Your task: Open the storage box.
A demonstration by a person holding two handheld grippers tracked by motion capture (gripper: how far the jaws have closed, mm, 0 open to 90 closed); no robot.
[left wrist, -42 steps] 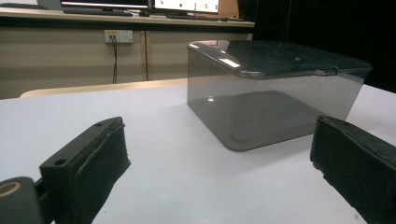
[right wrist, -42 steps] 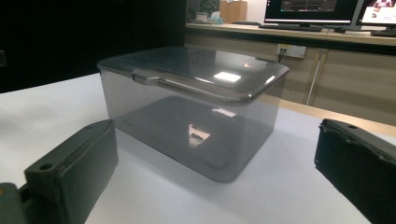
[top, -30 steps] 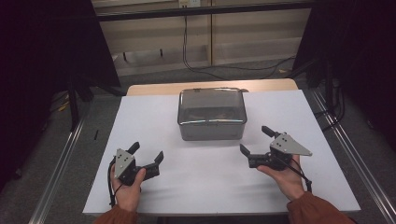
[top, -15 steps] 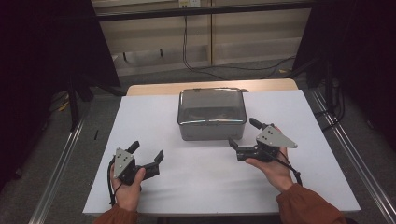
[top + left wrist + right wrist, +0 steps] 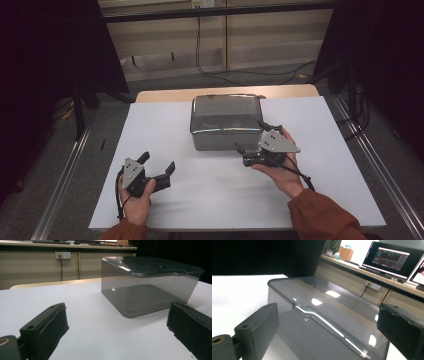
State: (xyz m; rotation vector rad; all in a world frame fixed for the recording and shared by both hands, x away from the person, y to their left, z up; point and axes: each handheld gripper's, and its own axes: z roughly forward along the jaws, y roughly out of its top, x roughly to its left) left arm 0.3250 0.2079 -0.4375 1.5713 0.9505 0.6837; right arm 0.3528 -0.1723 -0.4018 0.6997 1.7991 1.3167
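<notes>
Right gripper (image 5: 254,136) jaws wide, holding nothing, just beside the front right corner of the smoky grey lidded plastic box (image 5: 225,120); box near the white table's (image 5: 210,195) back edge, long axis parallel to it; left gripper (image 5: 157,166) wide, near front-left corner.

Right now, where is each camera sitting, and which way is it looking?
High view: above the person's side, looking forward and down on the white table; both forearms show, with left tool and right tool.
Left gripper view: rides the left tool, low over the table, facing the lidded grey box; its open jaws show.
Right gripper view: rides the right tool, right by the box's lid; open jaws show.
All three share the box.
</notes>
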